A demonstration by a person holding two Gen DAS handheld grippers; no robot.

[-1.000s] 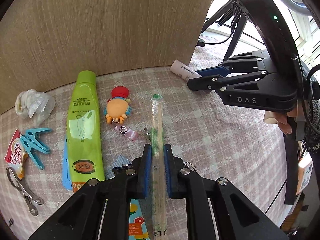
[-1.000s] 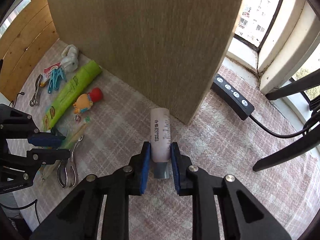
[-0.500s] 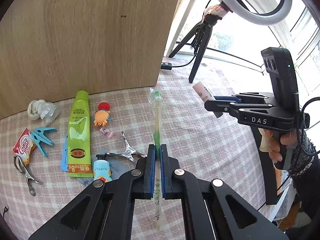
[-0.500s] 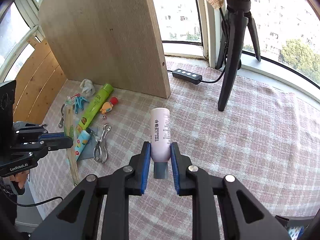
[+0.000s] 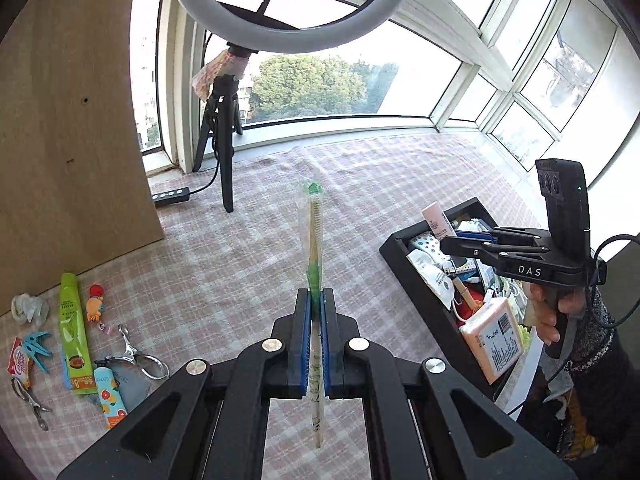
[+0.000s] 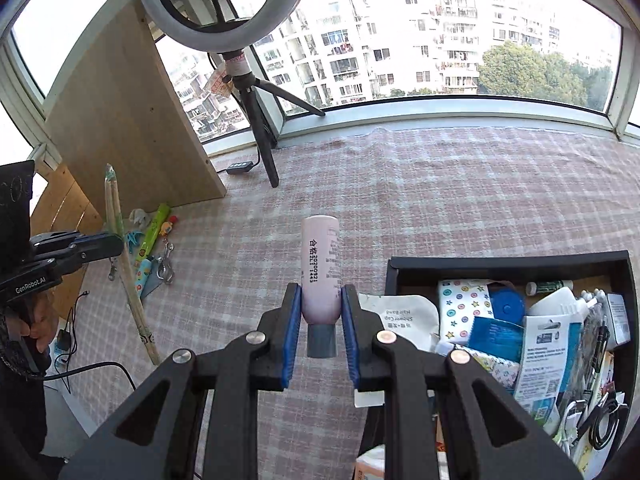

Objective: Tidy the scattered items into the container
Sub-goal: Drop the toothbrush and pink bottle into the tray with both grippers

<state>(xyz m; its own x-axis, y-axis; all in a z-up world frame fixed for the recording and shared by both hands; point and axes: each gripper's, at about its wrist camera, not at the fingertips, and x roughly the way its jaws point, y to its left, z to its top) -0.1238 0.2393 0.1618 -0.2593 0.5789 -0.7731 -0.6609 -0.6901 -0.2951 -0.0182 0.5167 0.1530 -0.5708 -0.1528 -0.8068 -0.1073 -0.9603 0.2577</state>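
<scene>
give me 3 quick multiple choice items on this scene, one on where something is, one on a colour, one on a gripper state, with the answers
1. Where is the black container?
A. beside the wooden board
B. on the checked cloth, on the right of the right wrist view
C. on the window sill

2. What colour is the cap of the tube in the right gripper?
A. grey
B. red
C. yellow

3. What is the left gripper doing?
A. open and empty
B. shut on a clothes peg
C. shut on the wrapped toothbrush

Answers: 1 B, its rim lies on the cloth at the lower right. 2 A, a grey cap shows below the pink body. 3 C, the blue pads pinch the wrapper.
</scene>
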